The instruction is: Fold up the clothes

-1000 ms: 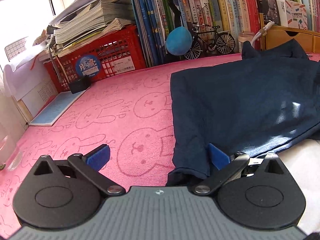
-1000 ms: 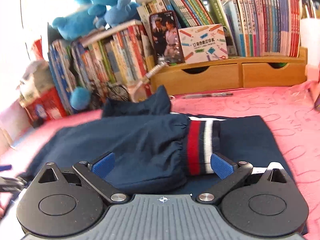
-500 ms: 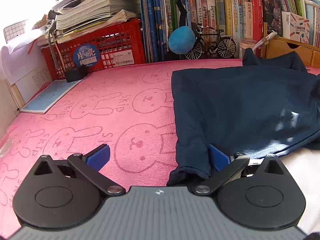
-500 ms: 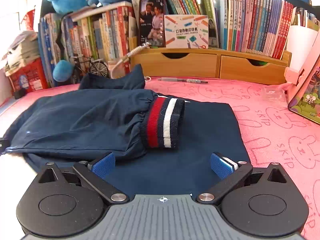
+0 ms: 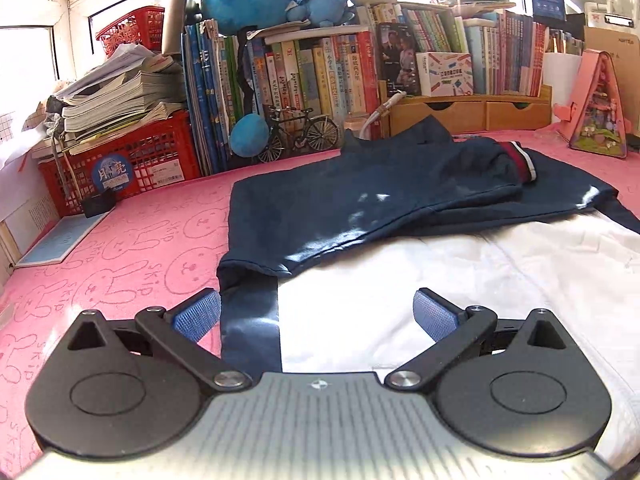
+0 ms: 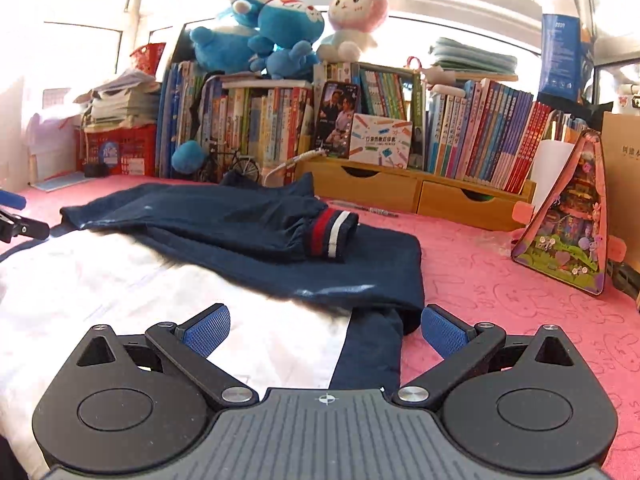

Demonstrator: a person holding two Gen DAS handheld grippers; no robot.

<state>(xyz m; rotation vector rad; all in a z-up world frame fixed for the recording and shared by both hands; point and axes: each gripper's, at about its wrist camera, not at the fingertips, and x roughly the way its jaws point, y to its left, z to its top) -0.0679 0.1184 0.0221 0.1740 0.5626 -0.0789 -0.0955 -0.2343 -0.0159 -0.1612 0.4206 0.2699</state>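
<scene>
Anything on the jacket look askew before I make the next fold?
Yes: the striped cuff of the folded-in sleeve lies slanted across the navy jacket, and the collar at the far edge sticks up instead of lying flat.

We see the navy blue jacket (image 5: pixel 360 208) lying on the pink rabbit-print mat (image 5: pixel 120 248), its striped cuff (image 5: pixel 520 162) at two o'clock. The red plastic crate (image 5: pixel 132 168) sits at ten o'clock, the wooden drawer unit (image 5: pixel 472 114) behind at one.

Left gripper (image 5: pixel 316 312) hovered low, jaws spread wide, gripping nothing; right gripper (image 6: pixel 325 330) likewise low, jaws wide apart, empty
</scene>
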